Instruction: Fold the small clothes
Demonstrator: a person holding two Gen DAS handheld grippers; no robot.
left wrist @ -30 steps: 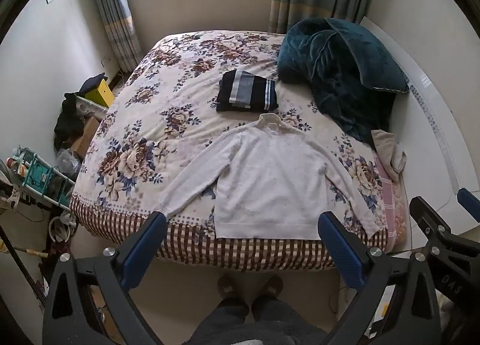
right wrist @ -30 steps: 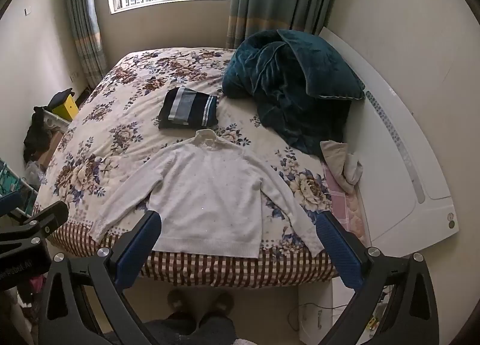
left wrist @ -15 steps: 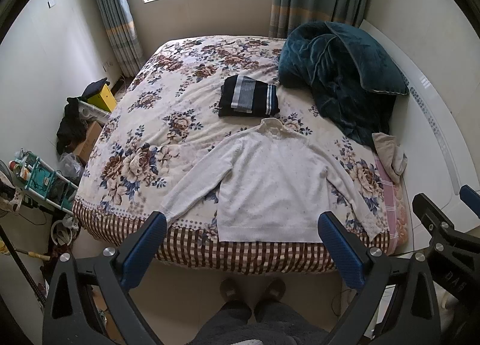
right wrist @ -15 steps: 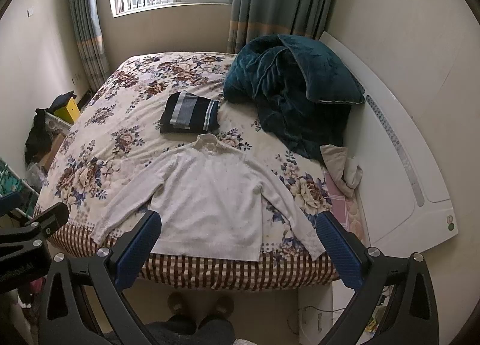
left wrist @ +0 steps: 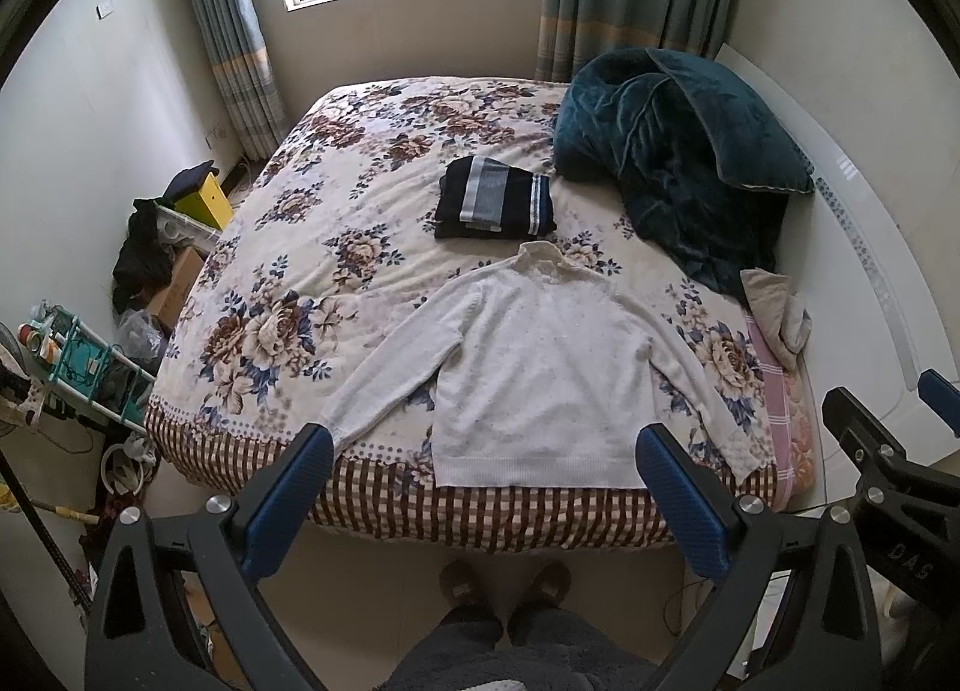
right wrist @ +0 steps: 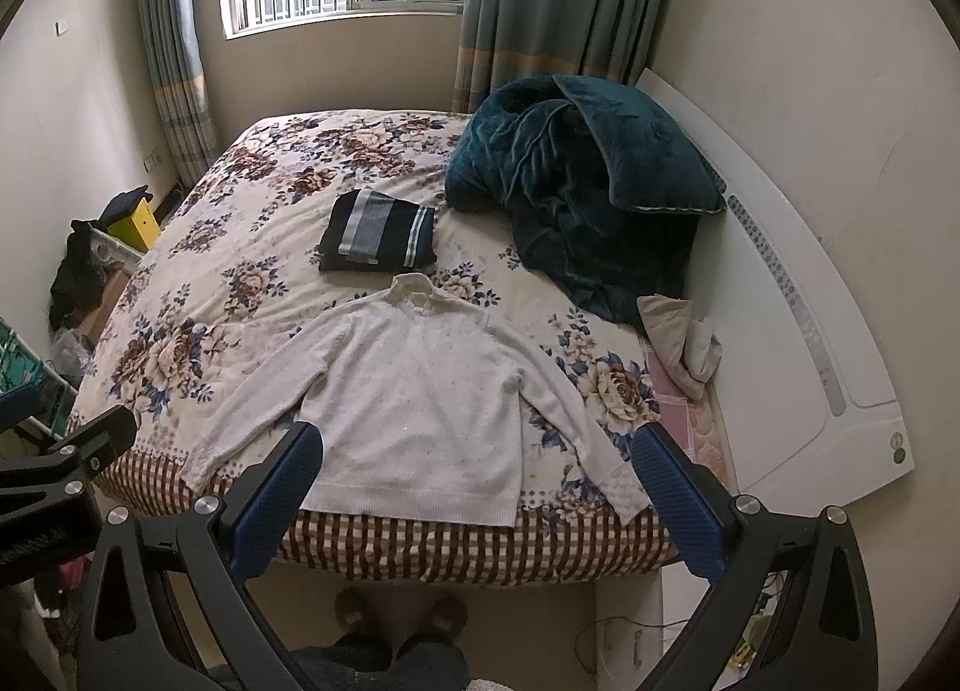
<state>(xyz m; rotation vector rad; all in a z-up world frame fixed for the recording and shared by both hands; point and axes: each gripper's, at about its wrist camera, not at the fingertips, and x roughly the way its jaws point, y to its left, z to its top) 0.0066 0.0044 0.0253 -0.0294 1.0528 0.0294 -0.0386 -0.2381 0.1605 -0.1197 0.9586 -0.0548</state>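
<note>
While both claws hang above the floor off the near edge of the floral-quilted bed (left wrist: 312,247), left claw (left wrist: 485,472) and right claw (right wrist: 480,454) gape wide, empty. White knit long-sleeved sweater (right wrist: 420,409) lies flat, hem at that edge; folded dark striped garment (right wrist: 378,239) beyond its collar.

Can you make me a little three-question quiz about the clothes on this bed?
1. True or false: the white sweater is already folded.
2. Which lies just beyond the sweater's collar? A) a striped folded garment B) a yellow box C) a slipper
3. Fill in: the left gripper and right gripper are both ____ and hold nothing.

Key
1. False: it lies spread flat, sleeves out, on the floral bedspread.
2. A.
3. Open.
</note>
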